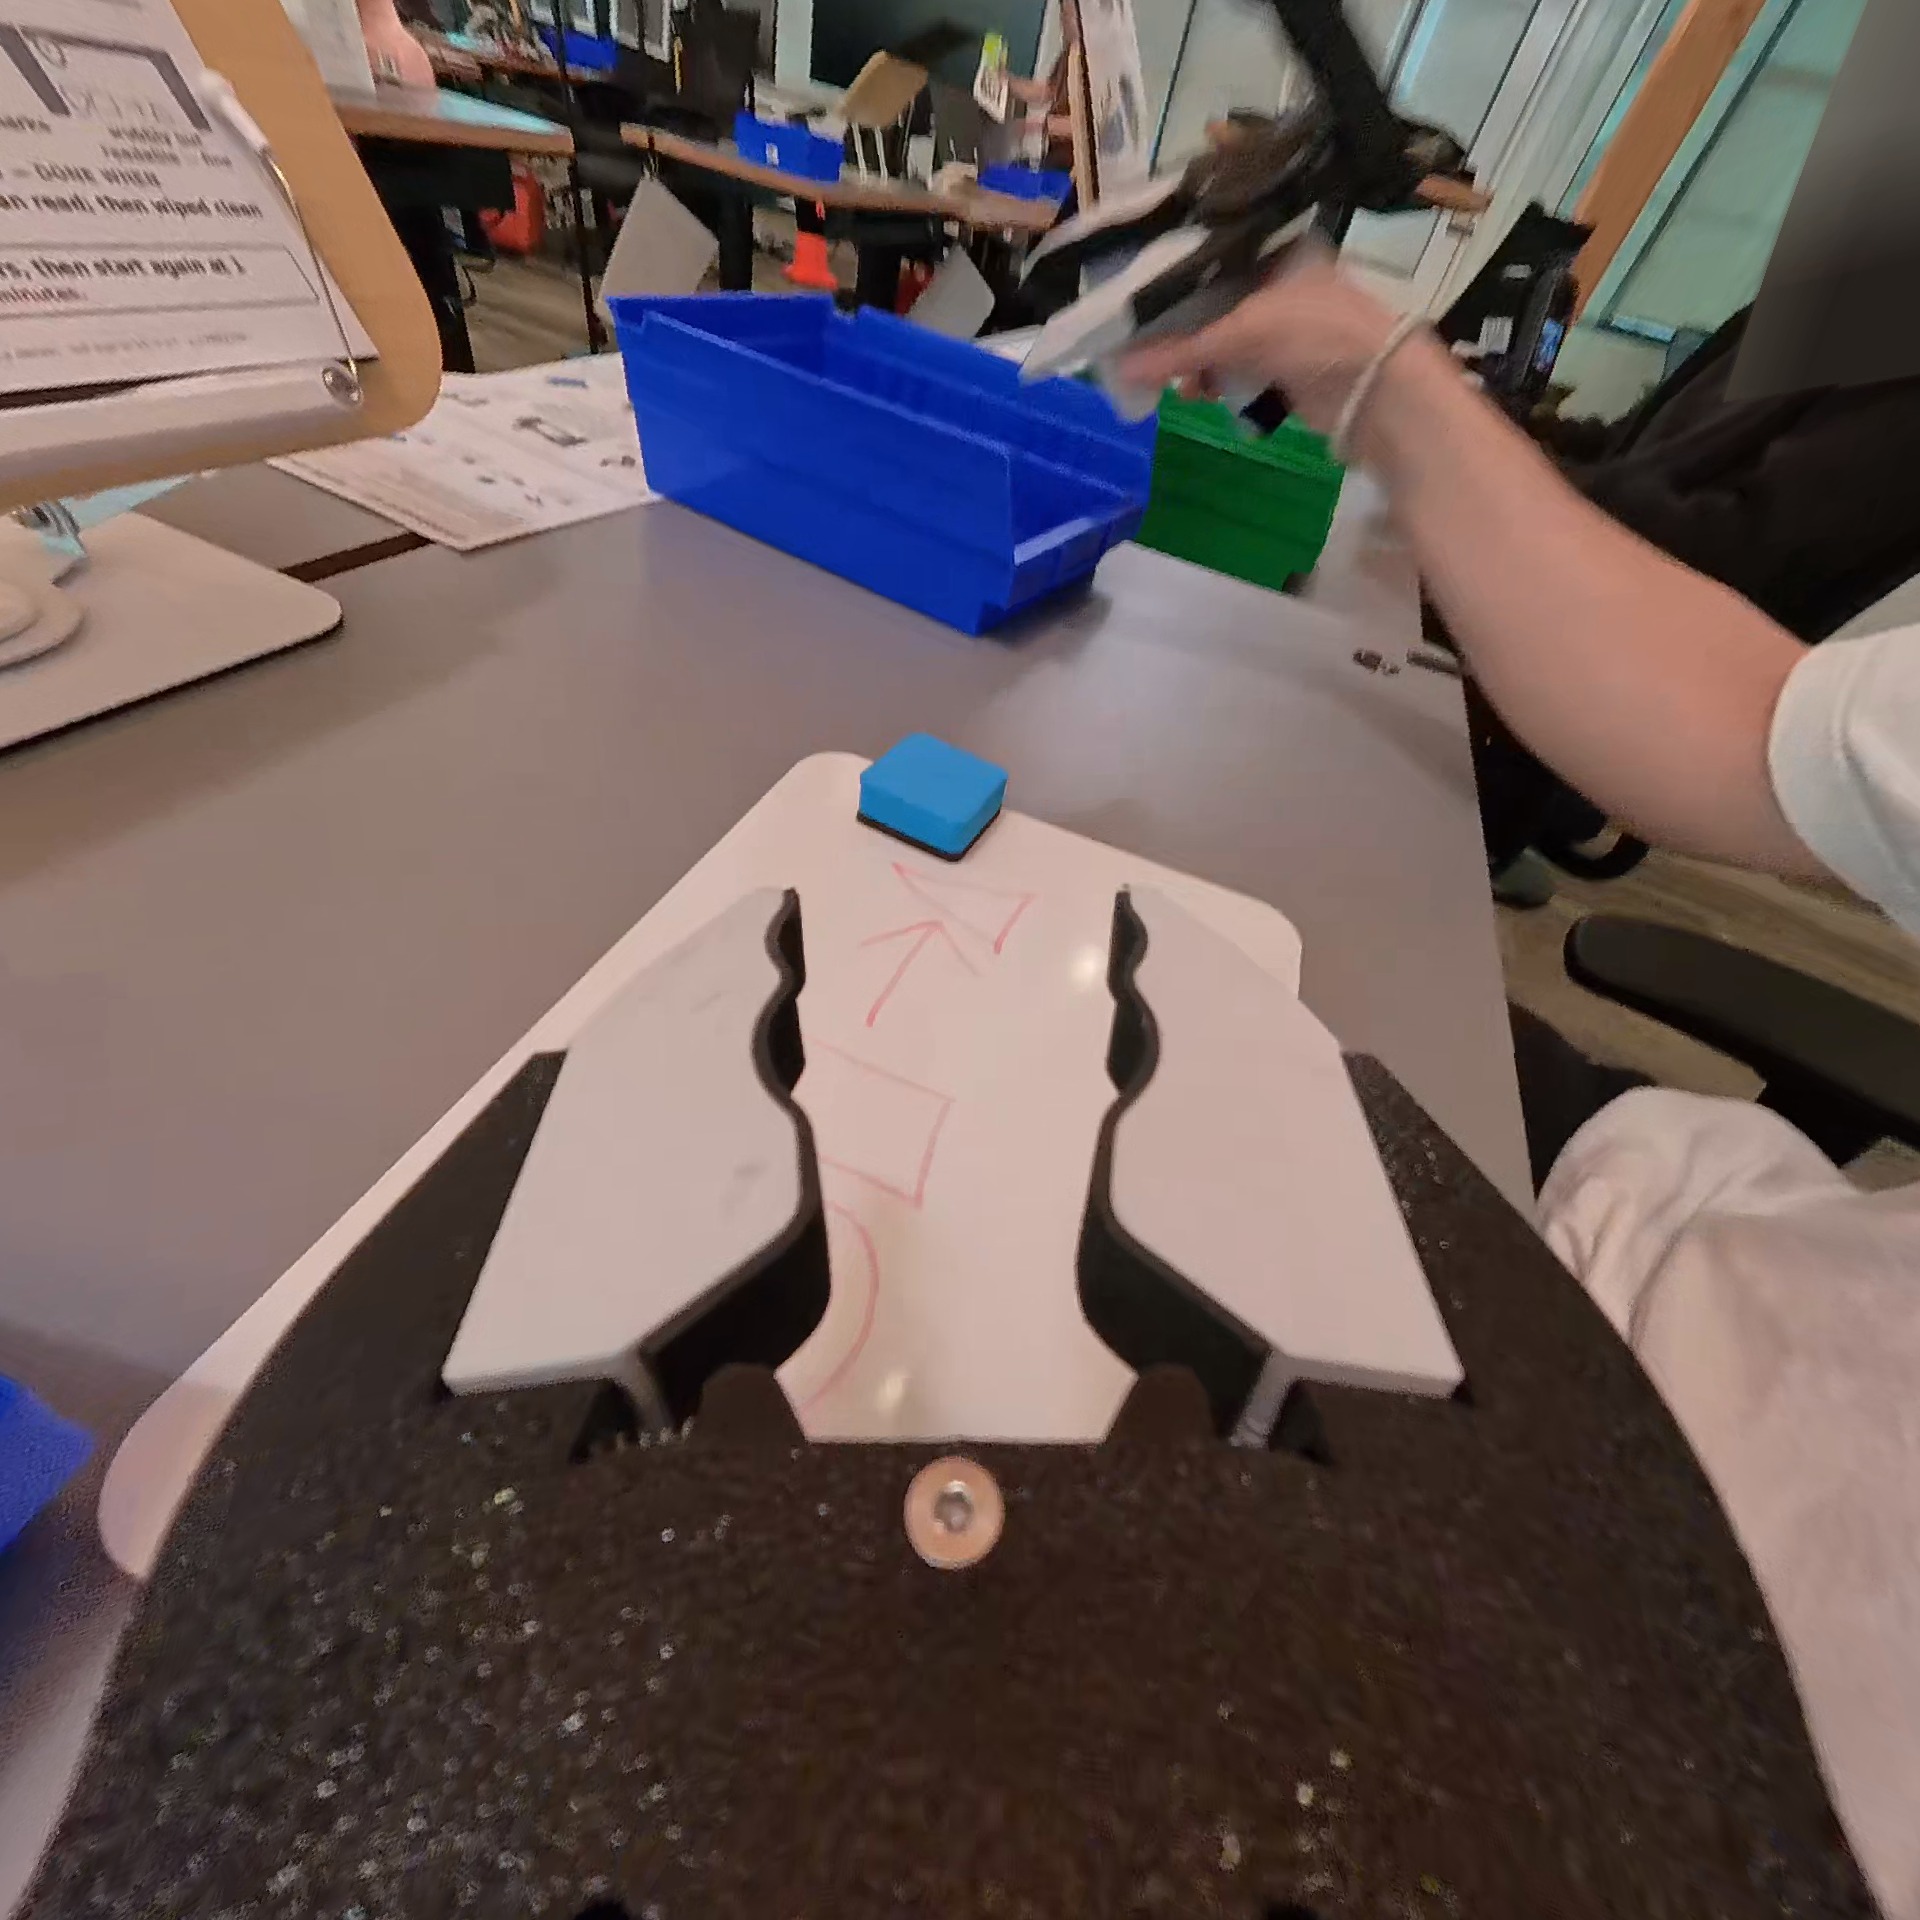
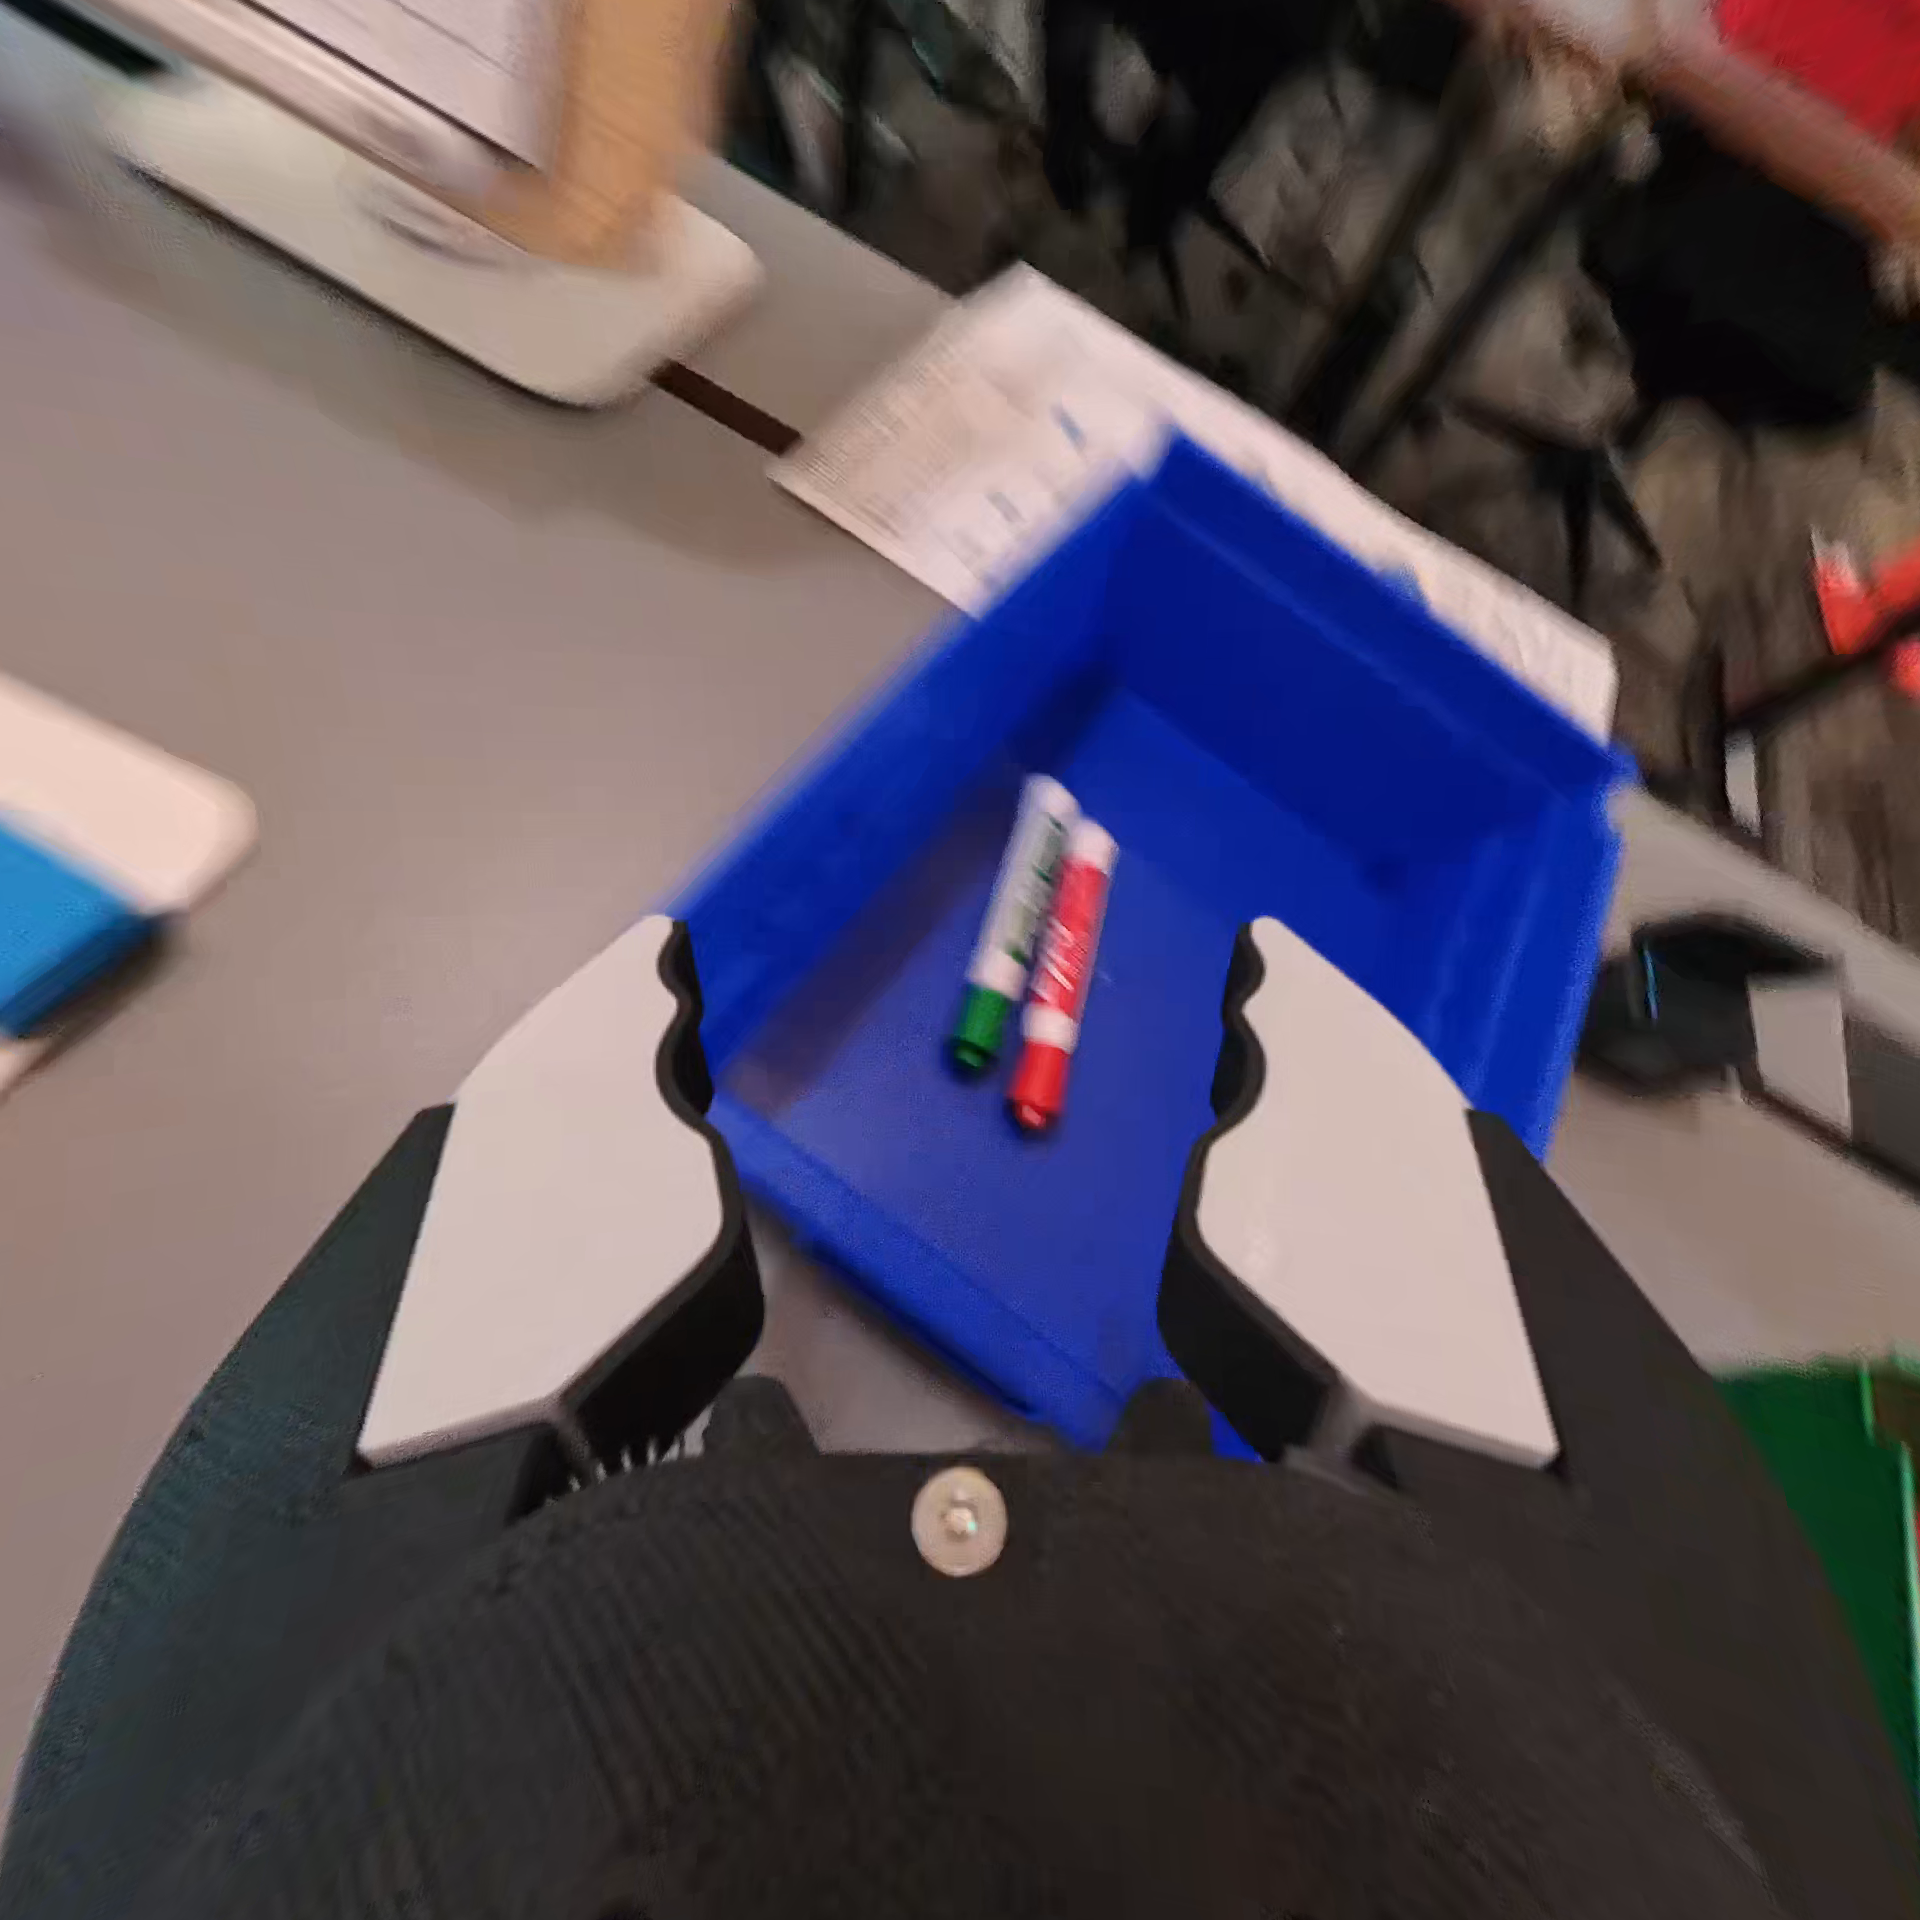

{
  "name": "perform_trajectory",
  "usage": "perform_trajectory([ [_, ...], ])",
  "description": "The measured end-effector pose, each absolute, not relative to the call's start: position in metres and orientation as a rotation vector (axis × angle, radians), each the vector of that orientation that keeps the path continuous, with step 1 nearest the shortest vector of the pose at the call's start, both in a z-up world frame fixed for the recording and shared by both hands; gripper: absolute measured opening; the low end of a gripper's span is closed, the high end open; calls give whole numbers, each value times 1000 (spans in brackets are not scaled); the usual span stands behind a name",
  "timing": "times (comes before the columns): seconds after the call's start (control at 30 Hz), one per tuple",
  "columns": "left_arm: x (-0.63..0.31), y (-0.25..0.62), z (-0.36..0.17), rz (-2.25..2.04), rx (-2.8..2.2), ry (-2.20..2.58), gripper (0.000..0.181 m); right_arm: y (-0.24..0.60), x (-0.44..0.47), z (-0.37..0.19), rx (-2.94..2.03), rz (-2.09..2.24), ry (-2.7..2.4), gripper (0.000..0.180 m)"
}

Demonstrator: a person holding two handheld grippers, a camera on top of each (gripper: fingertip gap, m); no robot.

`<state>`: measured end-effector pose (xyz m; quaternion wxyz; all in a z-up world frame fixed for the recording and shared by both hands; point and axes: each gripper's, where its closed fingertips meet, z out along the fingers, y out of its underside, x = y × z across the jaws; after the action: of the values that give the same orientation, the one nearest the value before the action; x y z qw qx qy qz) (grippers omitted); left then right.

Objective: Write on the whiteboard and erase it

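Whiteboard (image 1: 727, 862): white with rounded corners, flat on the grey table (image 1: 416, 779) under my left gripper (image 1: 956, 914); I see red marks drawn on it.
Eraser (image 1: 933, 793): one blue block with a black base, on the board's far end.
Markers: two in the blue bin (image 2: 1299, 644), one green marker (image 2: 1013, 914) and one red marker (image 2: 1060, 966), touching side by side.
Left claw: spread wide, holding nothing.
Right gripper (image 2: 961, 945): spread wide over the bin, holding nothing.
Bins: I count one blue, one green bin (image 1: 1236, 488) beside it.

Printed sheet (image 1: 156, 187) on stand, markers' (image 2: 1039, 935) labels: wording withheld.
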<state>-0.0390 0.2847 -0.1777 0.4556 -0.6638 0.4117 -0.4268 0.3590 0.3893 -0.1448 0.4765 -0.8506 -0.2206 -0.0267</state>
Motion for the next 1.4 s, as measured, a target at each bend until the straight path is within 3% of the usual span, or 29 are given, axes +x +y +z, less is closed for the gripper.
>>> perform_trajectory([
  [0.13, -43, 279, -192, -1035, -1683, 1108, 55, 334, 238, -112, -1783, 147, -961, 99],
  [0.23, -48, 265, -205, -1073, -1741, 1227, 39, 312, 171, -153, -1782, 239, -1225, 95],
  [0.4, -83, 242, -251, -909, -1943, 1536, 19, 327, 135, -232, -1874, 120, -1525, 91],
  [0.53, -104, 230, -273, -838, -1973, 1685, 0, 334, 120, -254, -1919, 239, -1604, 86],
  [0.83, -109, 206, -286, -1051, -1988, 1804, 0, 332, 125, -282, -2005, 379, -1675, 79],
  [0.97, -108, 211, -287, -1017, -1988, 1784, 0, 332, 124, -284, -1993, 401, -1696, 53],
  [1.17, -109, 216, -289, -974, -2057, 1730, 0, 333, 107, -271, -1975, 472, -1651, 52],
  [1.4, -108, 219, -289, -996, -2111, 1680, 0, 329, 2, -249, -1854, 538, -1615, 52],
])
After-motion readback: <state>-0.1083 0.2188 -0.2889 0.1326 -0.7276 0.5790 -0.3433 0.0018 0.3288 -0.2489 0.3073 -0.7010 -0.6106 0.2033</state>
